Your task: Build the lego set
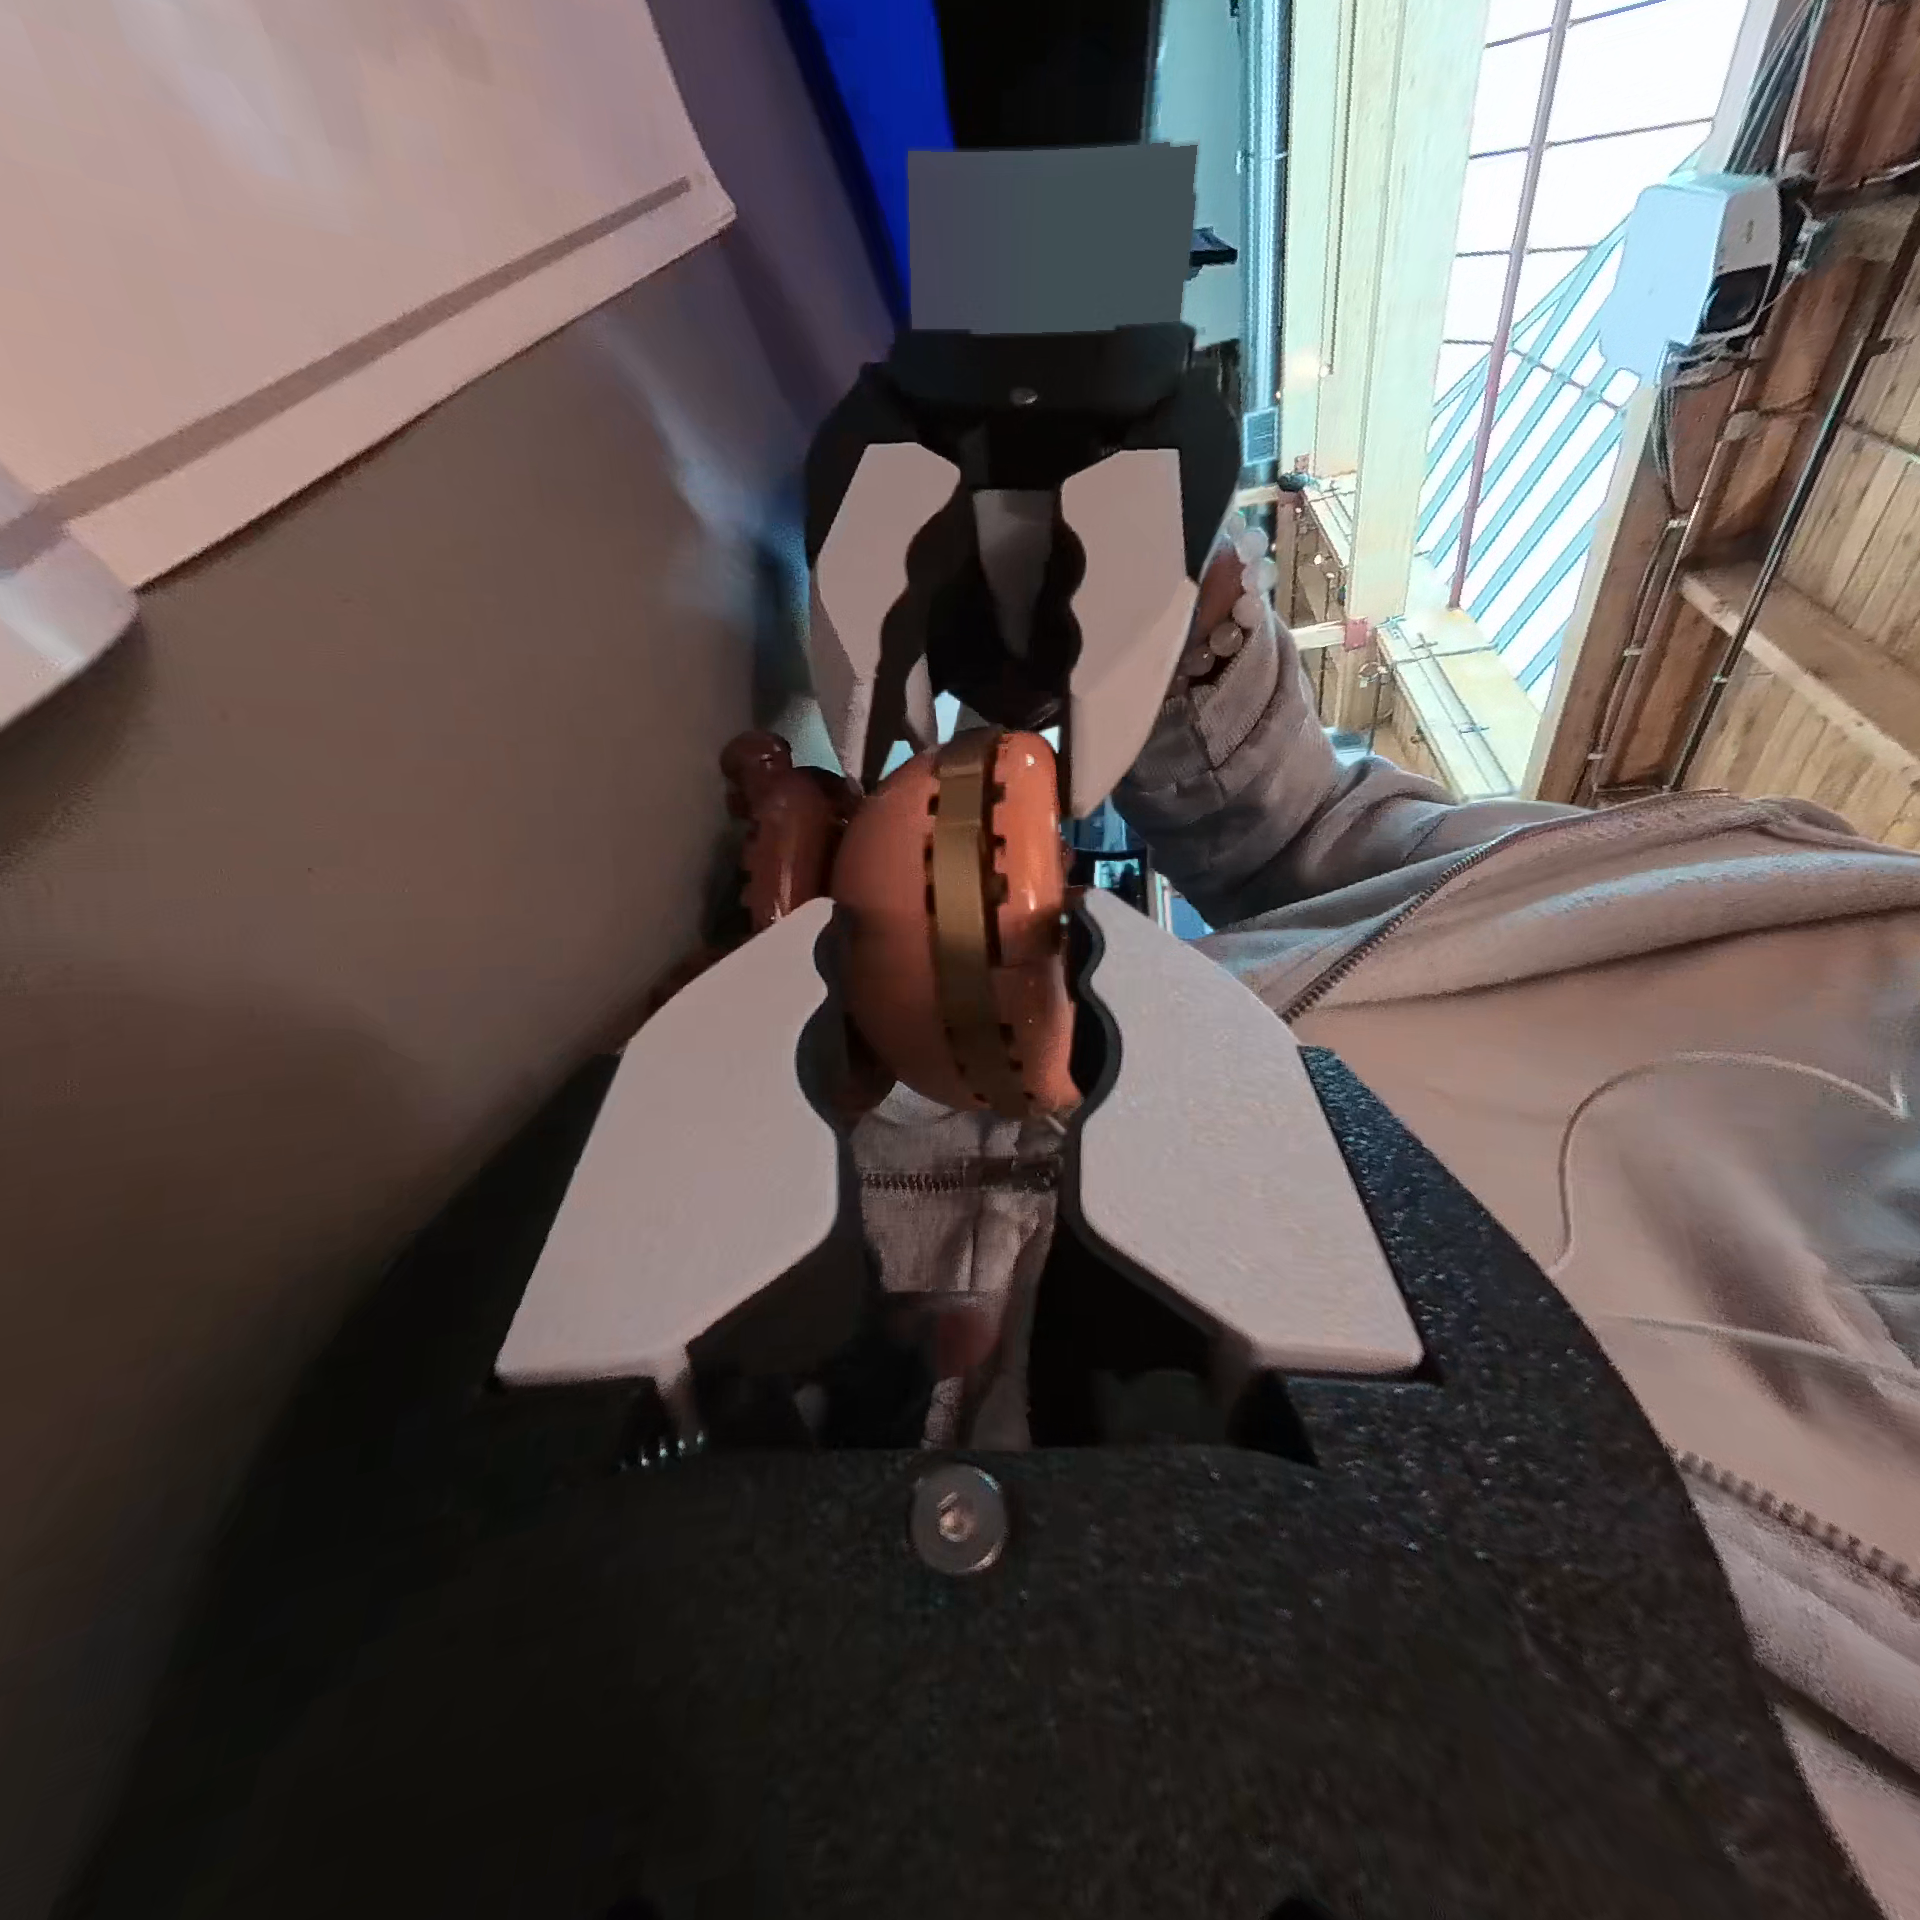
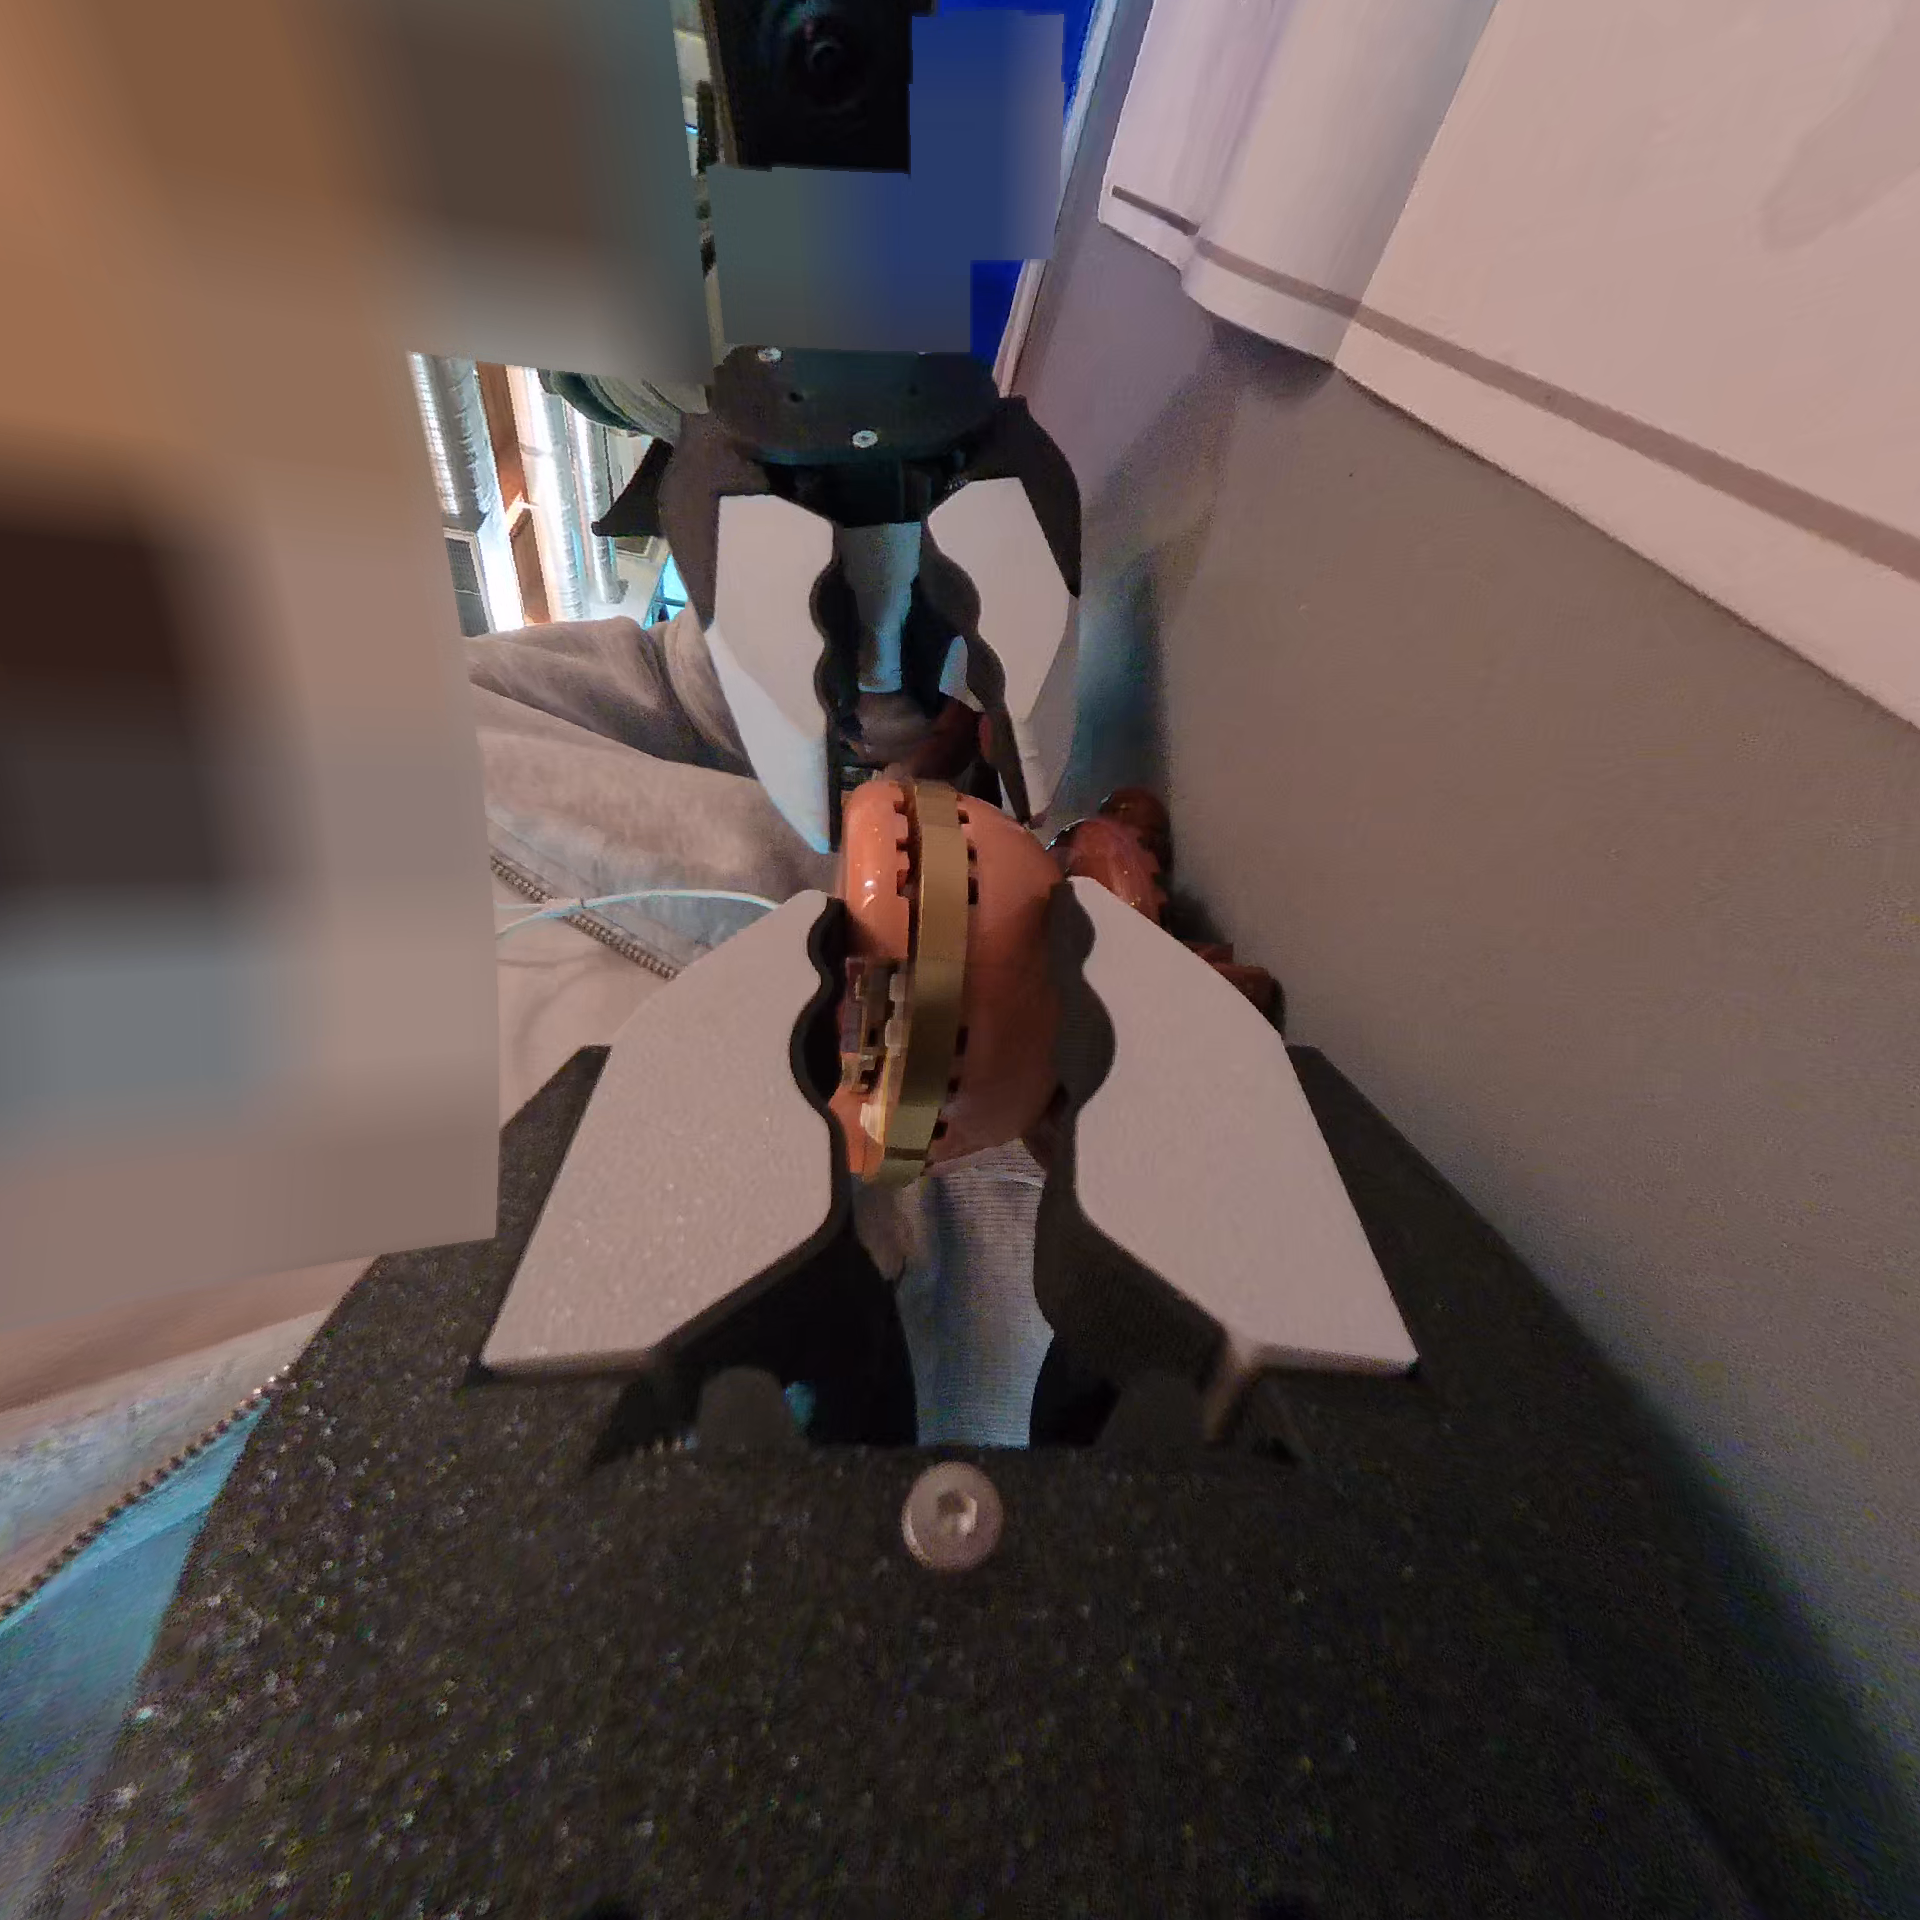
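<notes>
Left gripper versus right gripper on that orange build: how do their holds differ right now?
The left gripper clamps the orange round build with its jaws closed on the domed sides; the right gripper meets it from the opposite end, facing the left.

The left gripper's jaws wrap the wide middle; the right gripper's tips, seen in the left wrist view, reach only the far edge.

Both are shut on the same build, which is held off the grey table.

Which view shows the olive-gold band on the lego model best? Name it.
The left wrist view: the olive-gold band runs unbroken over the orange lego model. In the right wrist view the band shows edge-on and narrower.
</notes>
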The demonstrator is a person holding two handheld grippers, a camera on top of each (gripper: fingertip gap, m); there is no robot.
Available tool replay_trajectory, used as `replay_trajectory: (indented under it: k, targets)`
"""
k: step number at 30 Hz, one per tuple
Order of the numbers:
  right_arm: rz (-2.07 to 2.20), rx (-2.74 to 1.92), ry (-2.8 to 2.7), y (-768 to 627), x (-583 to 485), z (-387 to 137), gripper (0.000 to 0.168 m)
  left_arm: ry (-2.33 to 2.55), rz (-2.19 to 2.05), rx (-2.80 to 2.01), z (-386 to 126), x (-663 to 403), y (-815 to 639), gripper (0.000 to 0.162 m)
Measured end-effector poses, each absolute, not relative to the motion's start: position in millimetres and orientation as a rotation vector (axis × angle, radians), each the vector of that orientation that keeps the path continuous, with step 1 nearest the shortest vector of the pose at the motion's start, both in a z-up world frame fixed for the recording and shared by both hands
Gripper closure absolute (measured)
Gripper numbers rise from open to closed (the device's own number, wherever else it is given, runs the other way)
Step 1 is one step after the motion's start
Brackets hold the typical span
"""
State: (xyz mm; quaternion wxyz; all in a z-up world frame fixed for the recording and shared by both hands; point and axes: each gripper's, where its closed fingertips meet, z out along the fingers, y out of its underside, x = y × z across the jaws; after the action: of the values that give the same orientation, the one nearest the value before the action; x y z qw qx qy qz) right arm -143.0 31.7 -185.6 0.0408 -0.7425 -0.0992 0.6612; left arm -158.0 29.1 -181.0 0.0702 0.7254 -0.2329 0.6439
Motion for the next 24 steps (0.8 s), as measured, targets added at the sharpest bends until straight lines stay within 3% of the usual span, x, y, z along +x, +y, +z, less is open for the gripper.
replay_trajectory:
  k: [9,10,11,15,17,21,24]
  targets:
    - [2.02,-2.211,-0.304,32.6,-143.4,-183.2,0.135,-0.736,1.974,2.177,-180.9,-157.3,28.5,0.128]
    - [2.035,-2.152,-0.29,36.0,-143.6,-176.3,0.156,-0.736,2.022,2.197,-177.3,-156.3,32.8,0.131]
    - [2.015,-2.138,-0.313,37.1,-144.8,-174.8,0.159,-0.747,2.068,2.211,-173.7,-155.6,36.6,0.152]
    - [2.003,-2.147,-0.424,32.1,-145.2,-170.8,0.158,-0.924,2.042,2.226,-174.4,-156.7,23.3,0.152]
    - [2.047,-2.131,-0.382,33.9,-144.9,-168.7,0.14,-0.931,2.094,2.166,-163.2,-155.7,24.1,0.147]
    - [2.088,-2.065,-0.387,32.5,-146.3,-157.2,0.159,-0.897,2.114,2.148,-156.4,-152.3,26.7,0.153]
    - [2.056,-2.078,-0.429,31.3,-143.7,-149.5,0.159,-0.864,2.124,2.148,-148.4,-149.0,23.1,0.153]
